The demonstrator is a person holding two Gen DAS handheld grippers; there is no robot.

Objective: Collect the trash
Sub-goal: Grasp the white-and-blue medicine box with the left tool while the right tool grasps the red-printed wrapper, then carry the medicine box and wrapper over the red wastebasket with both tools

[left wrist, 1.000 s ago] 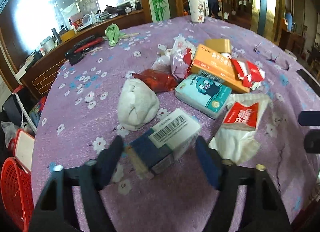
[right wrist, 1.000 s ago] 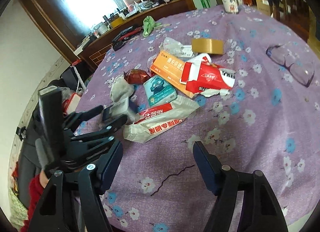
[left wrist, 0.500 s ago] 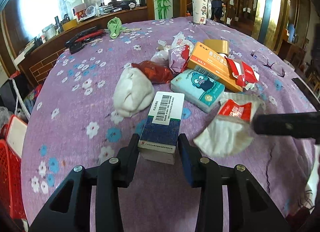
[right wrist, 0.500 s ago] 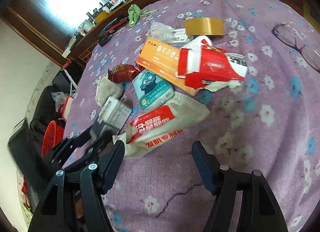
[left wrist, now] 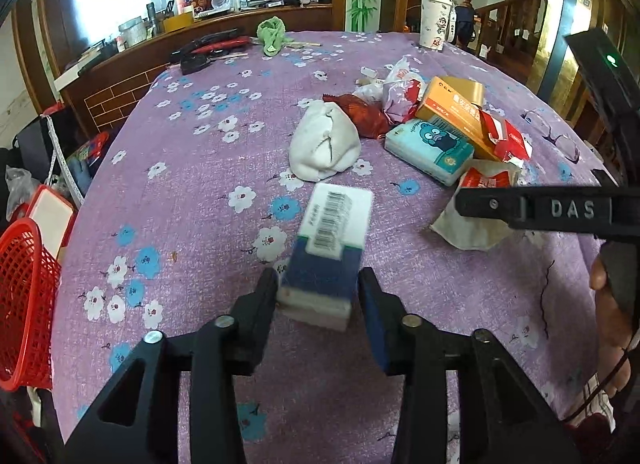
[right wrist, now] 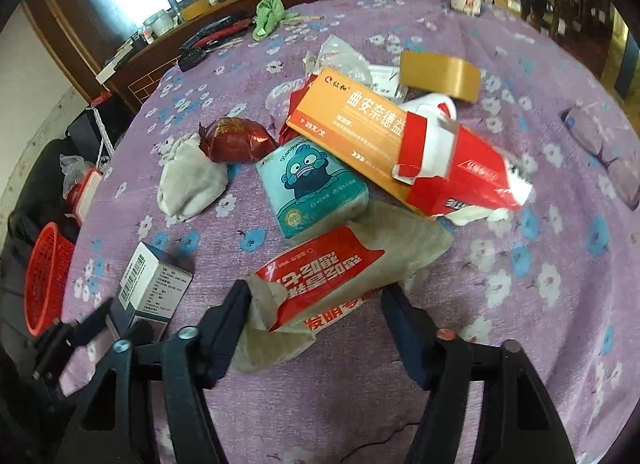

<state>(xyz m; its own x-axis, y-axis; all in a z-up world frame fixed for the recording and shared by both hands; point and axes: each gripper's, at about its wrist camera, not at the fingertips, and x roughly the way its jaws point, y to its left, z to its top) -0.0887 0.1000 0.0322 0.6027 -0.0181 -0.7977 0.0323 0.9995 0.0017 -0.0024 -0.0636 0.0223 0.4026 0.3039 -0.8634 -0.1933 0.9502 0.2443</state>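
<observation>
Since a second ago your left gripper point(left wrist: 318, 296) has closed in around the blue-and-white barcoded cardboard carton point(left wrist: 328, 252); its jaws are now easing apart, the left pad touching the carton's side, the right pad standing just clear. That carton lies flat on the purple flower-print tablecloth point(left wrist: 200, 168), near the table's front edge.

Your right gripper point(right wrist: 316, 316) has dropped toward the crumpled beige-and-red paper pouch point(right wrist: 340, 264). Its jaws are closing with the pouch's creased, floppy end between them, the left pad against the paper, the right pad not yet touching.

Behind the pouch, piled close together: a soft teal cartoon tissue pack point(right wrist: 312, 188), a rigid orange rectangular box point(right wrist: 356, 120), a torn red-and-white carton point(right wrist: 460, 172), a glossy dark-red foil wrapper point(right wrist: 236, 140) and a wadded white cloth lump point(right wrist: 192, 180). A red plastic mesh basket point(left wrist: 24, 304) sits below the table's left edge.
</observation>
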